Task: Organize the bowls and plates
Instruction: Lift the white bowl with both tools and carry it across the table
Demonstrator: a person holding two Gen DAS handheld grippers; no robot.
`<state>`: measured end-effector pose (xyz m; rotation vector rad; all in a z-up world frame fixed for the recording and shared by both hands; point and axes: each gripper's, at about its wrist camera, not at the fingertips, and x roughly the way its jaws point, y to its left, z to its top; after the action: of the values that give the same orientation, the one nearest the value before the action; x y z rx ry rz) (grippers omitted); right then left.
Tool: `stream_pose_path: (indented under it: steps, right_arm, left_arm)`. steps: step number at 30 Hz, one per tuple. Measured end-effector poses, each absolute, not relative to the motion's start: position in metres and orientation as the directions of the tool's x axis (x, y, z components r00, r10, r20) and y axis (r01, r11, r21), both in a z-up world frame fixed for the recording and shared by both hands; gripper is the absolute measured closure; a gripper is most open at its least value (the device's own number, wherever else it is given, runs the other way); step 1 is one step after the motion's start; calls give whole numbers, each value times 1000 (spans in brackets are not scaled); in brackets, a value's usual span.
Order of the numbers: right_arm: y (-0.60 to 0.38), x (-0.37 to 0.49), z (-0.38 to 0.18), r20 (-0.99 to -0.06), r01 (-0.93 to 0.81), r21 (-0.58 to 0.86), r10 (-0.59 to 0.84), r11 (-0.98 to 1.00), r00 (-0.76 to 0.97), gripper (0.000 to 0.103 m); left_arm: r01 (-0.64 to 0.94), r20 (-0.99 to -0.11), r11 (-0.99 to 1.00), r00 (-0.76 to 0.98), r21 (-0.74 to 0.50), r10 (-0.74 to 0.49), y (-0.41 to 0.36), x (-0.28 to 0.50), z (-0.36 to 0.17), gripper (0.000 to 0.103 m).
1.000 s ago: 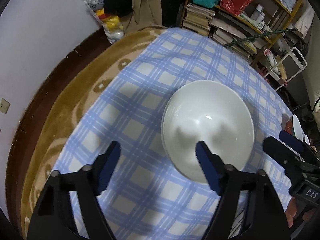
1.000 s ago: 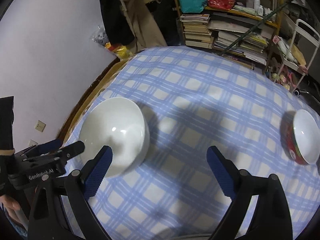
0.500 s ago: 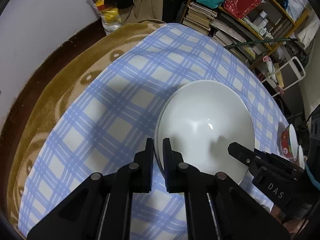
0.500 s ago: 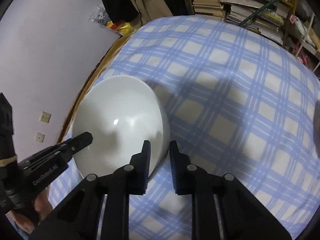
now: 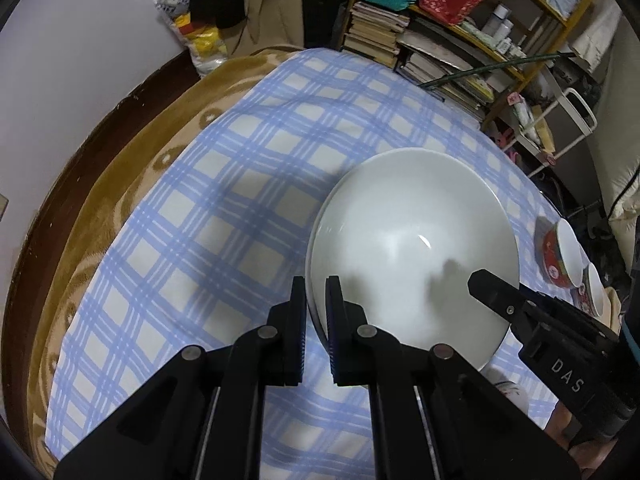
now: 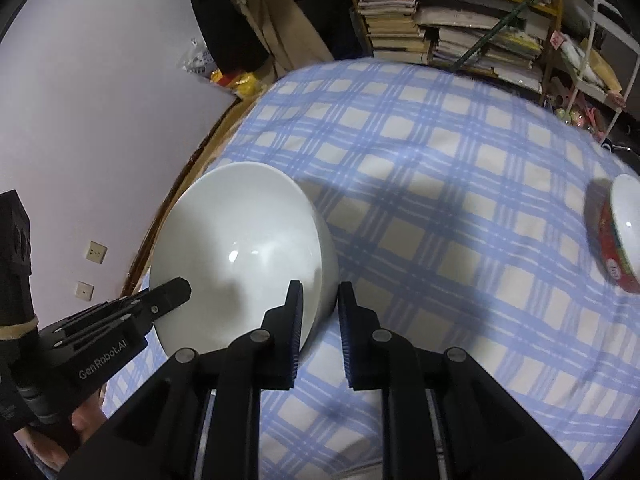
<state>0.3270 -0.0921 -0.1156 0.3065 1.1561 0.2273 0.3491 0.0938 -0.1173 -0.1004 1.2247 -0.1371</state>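
One large white bowl [image 5: 412, 248] sits near the checked tabletop's [image 5: 240, 184] left edge; the left tool [image 5: 316, 304] and right tool [image 6: 318, 308] each pinch its rim on opposite sides. Two red-patterned bowls [image 5: 560, 256] stand at the right edge, open cloth between.

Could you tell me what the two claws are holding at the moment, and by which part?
Both hold the large white bowl by its rim: the left claw pinches the rim on one side, the right claw on the opposite side.
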Motion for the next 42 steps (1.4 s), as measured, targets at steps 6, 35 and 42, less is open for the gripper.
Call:
stream_pose_path:
  steps: [6, 35, 42]
  right_arm:
    - [-110, 312, -104, -856, -10, 348, 322, 938, 404, 84]
    - [-135, 277, -166, -876, -2, 354, 333, 935, 348, 84]
    - [-134, 276, -165, -881, -17, 346, 331, 938, 339, 84]
  left_arm:
    - [64, -918, 985, 358, -157, -170, 76, 338, -99, 94]
    - [26, -930, 992, 348, -122, -123, 46, 298, -151, 93]
    - [34, -934, 994, 341, -105, -110, 44, 296, -153, 93]
